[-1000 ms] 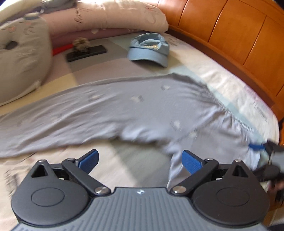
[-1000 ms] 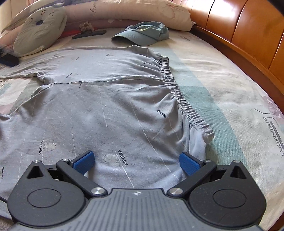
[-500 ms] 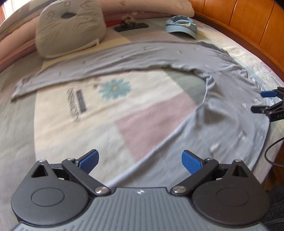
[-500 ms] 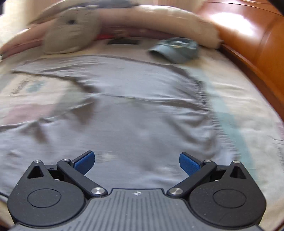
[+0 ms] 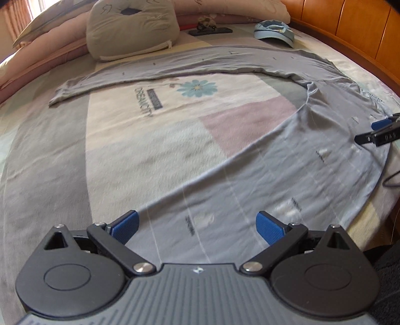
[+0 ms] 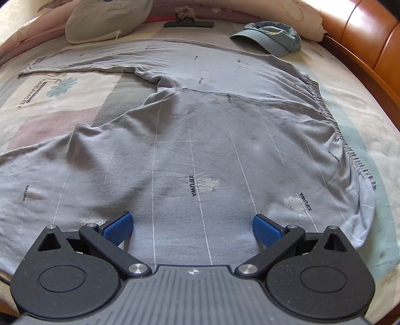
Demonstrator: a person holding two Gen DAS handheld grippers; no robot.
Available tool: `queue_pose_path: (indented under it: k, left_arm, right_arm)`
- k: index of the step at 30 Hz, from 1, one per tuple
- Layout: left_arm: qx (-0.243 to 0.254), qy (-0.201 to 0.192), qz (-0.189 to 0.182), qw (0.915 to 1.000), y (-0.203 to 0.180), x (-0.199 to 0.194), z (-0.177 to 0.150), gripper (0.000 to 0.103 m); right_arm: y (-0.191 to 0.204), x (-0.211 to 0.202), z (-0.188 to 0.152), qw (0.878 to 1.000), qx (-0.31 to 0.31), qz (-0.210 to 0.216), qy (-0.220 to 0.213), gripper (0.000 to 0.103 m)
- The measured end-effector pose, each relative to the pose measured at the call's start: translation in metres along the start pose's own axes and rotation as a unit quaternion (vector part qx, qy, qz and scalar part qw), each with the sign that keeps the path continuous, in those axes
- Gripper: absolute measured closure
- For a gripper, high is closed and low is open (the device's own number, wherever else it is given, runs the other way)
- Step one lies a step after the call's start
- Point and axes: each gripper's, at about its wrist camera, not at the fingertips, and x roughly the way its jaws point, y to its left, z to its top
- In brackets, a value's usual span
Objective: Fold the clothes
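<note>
While both tools [image 5: 197,226] [image 6: 192,226] gape, grey trousers [image 6: 200,140] spread flat (legs splayed, waistband gathered)

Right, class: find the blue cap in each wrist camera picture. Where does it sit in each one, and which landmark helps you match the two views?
Left wrist view: the blue cap lies far back, upper right, on the bed beyond the grey trousers.
Right wrist view: the blue cap lies upper right of centre, just past the trousers' far edge.
Shared landmark: the grey cushion, upper left in both.
</note>
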Motion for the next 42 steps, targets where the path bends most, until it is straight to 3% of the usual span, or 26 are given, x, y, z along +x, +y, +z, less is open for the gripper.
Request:
queue_pose_path:
  k: [11, 20, 26, 28, 32, 37, 42]
  left_arm:
    - [-0.097, 0.014, 0.007, 0.9951, 0.04, -0.007, -0.051, 0.004]
    - [-0.188, -0.019, 0.024, 0.9817, 0.078, -0.024, -0.056, 0.004]
    - [-0.223, -0.008, 0.065, 0.9726, 0.106, -0.021, -0.075, 0.004]
    - [-0.246, -0.023, 0.053, 0.9676, 0.115, -0.026, -0.072, 0.004]
    - [-0.235, -0.036, 0.059, 0.9695, 0.116, -0.023, -0.061, 0.004]
    - [-0.233, -0.02, 0.075, 0.9695, 0.118, -0.009, -0.065, 0.004]
    - [-0.222, -0.021, 0.086, 0.971, 0.117, -0.024, -0.054, 0.004]
  right_arm:
    - [0.005, 0.001, 0.003, 1.0, 0.011, -0.016, 0.011, 0.0]
    - [0.007, 0.002, 0.003, 1.0, 0.018, -0.021, 0.009, 0.0]
    - [0.007, 0.001, 0.003, 0.999, 0.022, -0.026, 0.013, 0.0]
    - [0.008, 0.001, 0.003, 0.999, 0.023, -0.026, 0.013, 0.0]
    - [0.008, 0.002, 0.005, 0.999, 0.023, -0.027, 0.019, 0.0]
    - [0.011, 0.0, 0.004, 0.998, 0.032, -0.039, 0.022, 0.0]
    - [0.016, -0.005, 0.007, 0.997, 0.037, -0.059, 0.033, 0.0]
